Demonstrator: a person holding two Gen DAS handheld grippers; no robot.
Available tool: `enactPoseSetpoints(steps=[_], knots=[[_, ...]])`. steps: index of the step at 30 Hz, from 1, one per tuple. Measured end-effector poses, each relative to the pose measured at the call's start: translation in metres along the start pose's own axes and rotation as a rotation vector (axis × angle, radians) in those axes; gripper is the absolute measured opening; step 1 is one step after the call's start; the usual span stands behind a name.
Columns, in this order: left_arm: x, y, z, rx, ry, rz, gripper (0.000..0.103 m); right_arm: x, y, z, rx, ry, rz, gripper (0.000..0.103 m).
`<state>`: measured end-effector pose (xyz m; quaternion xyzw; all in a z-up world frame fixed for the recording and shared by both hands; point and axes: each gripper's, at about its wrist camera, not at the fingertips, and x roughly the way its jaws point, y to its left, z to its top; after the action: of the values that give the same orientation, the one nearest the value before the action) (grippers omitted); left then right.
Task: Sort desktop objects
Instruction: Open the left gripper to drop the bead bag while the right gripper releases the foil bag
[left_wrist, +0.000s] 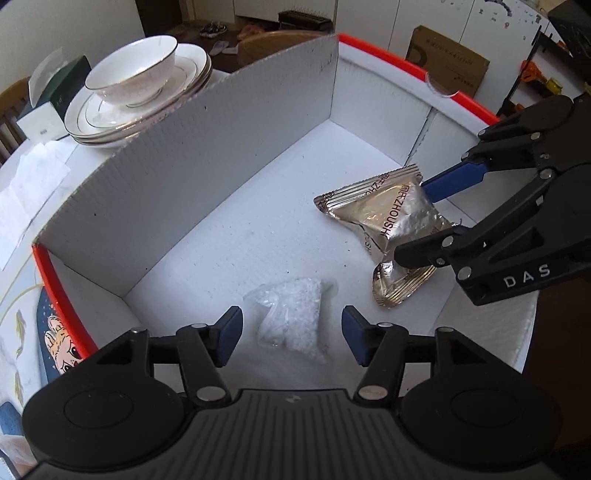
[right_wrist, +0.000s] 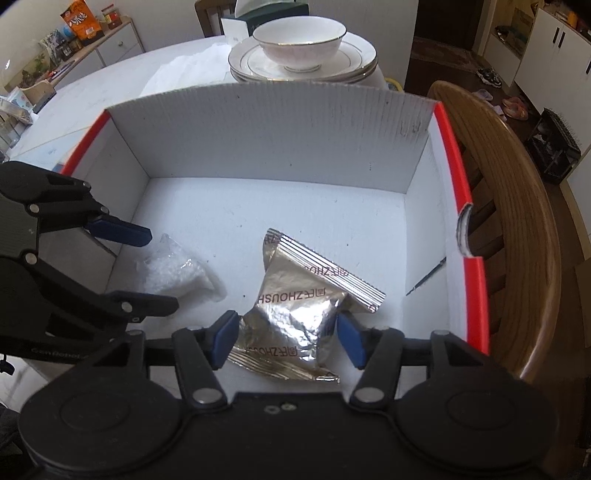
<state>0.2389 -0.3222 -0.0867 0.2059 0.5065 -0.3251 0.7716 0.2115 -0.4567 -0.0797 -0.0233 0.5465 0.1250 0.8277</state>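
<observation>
A white corrugated box (left_wrist: 177, 184) with a red rim stands under both grippers. On its floor lies a small clear bag of white bits (left_wrist: 290, 321), between the blue pads of my left gripper (left_wrist: 291, 339), which is open with a gap on each side. A crumpled silver foil packet (right_wrist: 295, 314) with dark lettering lies further right on the floor. My right gripper (right_wrist: 286, 339) straddles it, pads close at either side and not squeezing it. In the left wrist view the right gripper (left_wrist: 412, 219) reaches in from the right around the foil packet (left_wrist: 391, 221).
A white bowl on stacked gold-rimmed plates (right_wrist: 303, 48) stands on the table behind the box's tall back wall (right_wrist: 277, 129). A wooden chair back (right_wrist: 517, 229) curves along the right side. A thin dark stick (right_wrist: 426, 277) lies by the box's right wall. A green box (left_wrist: 59, 96) sits far left.
</observation>
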Motion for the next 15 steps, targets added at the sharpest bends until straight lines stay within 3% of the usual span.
enactPoseSetpoints(steps=[15], knots=[[-0.054,-0.001,-0.019,-0.065,-0.180,0.006,0.058,-0.046,0.003,-0.008,0.025,-0.161,0.074,0.068]])
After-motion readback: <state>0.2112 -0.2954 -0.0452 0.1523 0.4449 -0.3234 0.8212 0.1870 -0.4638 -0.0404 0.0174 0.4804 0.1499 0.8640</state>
